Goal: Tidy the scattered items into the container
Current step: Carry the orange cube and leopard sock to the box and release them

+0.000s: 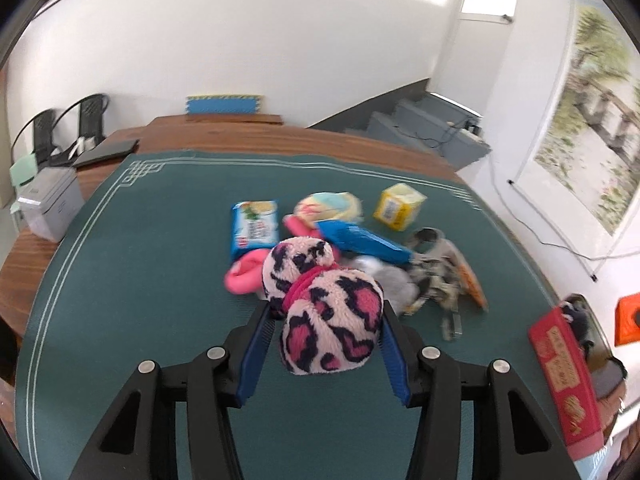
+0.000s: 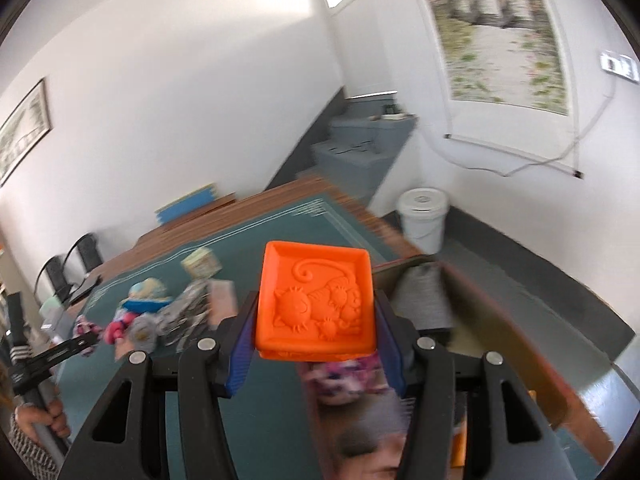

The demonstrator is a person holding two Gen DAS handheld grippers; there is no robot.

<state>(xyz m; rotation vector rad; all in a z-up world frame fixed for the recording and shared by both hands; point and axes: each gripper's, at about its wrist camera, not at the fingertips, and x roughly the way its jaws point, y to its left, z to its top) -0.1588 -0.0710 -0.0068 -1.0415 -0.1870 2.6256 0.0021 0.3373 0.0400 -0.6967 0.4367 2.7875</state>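
Note:
My left gripper (image 1: 326, 312) is shut on pink leopard-print plush earmuffs (image 1: 326, 300) and holds them above the green mat (image 1: 140, 280). Behind them lies a pile: a blue-white snack packet (image 1: 255, 228), a pink item (image 1: 242, 276), a blue packet (image 1: 360, 240), a pastel roll (image 1: 328, 208), a yellow box (image 1: 399, 206) and a patterned strap (image 1: 436, 276). My right gripper (image 2: 316, 320) is shut on an orange embossed block (image 2: 316, 304) and holds it over the open container (image 2: 500, 332), which holds grey and patterned items. The container's red side (image 1: 564, 372) shows at the left wrist view's right edge.
A grey box (image 1: 50, 200) and a dark tablet (image 1: 108, 152) sit on the wooden table (image 1: 240, 132) at the left. A white bucket (image 2: 422, 220) stands on the floor beyond the table's corner. Grey steps (image 1: 432, 128) rise at the back right.

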